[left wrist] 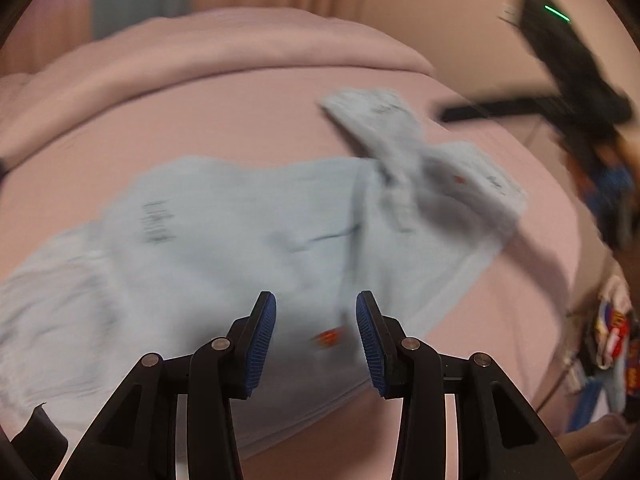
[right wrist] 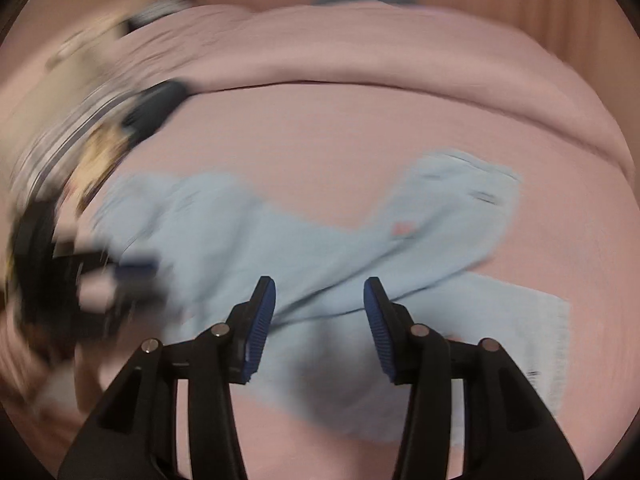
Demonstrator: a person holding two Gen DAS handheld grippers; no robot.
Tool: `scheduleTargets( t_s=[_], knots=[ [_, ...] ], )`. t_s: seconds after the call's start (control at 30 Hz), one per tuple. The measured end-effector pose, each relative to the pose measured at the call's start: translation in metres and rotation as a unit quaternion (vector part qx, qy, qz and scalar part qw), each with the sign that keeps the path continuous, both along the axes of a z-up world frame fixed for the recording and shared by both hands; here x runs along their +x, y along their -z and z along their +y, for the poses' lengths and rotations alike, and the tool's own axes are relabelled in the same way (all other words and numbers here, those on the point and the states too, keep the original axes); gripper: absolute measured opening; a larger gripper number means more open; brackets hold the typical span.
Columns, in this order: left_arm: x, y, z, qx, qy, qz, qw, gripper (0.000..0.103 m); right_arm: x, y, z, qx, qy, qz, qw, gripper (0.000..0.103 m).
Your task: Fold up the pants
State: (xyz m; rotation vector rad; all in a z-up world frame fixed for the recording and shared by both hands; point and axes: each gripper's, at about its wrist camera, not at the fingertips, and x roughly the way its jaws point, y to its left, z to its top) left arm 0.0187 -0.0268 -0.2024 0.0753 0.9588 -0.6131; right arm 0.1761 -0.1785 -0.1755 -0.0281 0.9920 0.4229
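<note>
Light blue pants (left wrist: 240, 232) lie crumpled on a pink bed, one leg twisted up at the far right with a small red patch. My left gripper (left wrist: 316, 340) is open and empty, hovering above the near edge of the pants. The right gripper's black body (left wrist: 576, 92) shows blurred at the upper right. In the right wrist view the pants (right wrist: 304, 248) spread across the middle. My right gripper (right wrist: 320, 324) is open and empty above the fabric. The left gripper (right wrist: 96, 280) appears blurred at the left edge. Both views are motion-blurred.
The pink bed sheet (left wrist: 248, 120) covers the surface, with a rolled pink blanket (right wrist: 400, 52) along the far side. Colourful cluttered items (left wrist: 612, 336) sit off the bed's right side. Curtains hang behind the bed.
</note>
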Motion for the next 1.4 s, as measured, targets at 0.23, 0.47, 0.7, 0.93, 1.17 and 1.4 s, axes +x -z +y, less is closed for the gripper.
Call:
scheduleTargets(
  t_s=[0.23,0.47,0.7,0.93,1.17,1.4],
  knots=[
    [0.019,0.015,-0.044,0.014,0.027,0.025,0.9992,0.041,0.108,0.023,-0.019,0.028,0.061,0.091,0.994,0.048],
    [0.009,0.011,-0.049,-0.004,0.053,0.043,0.9977,0.041,0.151,0.063,0.017,-0.047,0.065,0.164,0.983,0.046],
    [0.005,0.019,-0.058,0.044,0.044,0.015,0.9980,0.013,0.130,0.056,-0.007,-0.043,0.100,0.113,0.988,0.003],
    [-0.017,-0.004,-0.060,0.007,0.039,-0.017,0.9991,0.010,0.007,-0.031,-0.101,0.133,0.166,-0.010,0.977,0.003],
    [-0.035,0.004,-0.062,0.055,0.058,-0.011,0.9968,0.010,-0.122,0.026,-0.171,0.211,0.264,0.012,0.941,0.005],
    [-0.039,0.012,-0.074,0.091,0.049,-0.009,0.9946,0.010,-0.160,0.094,-0.206,0.324,0.316,0.081,0.888,0.016]
  ],
)
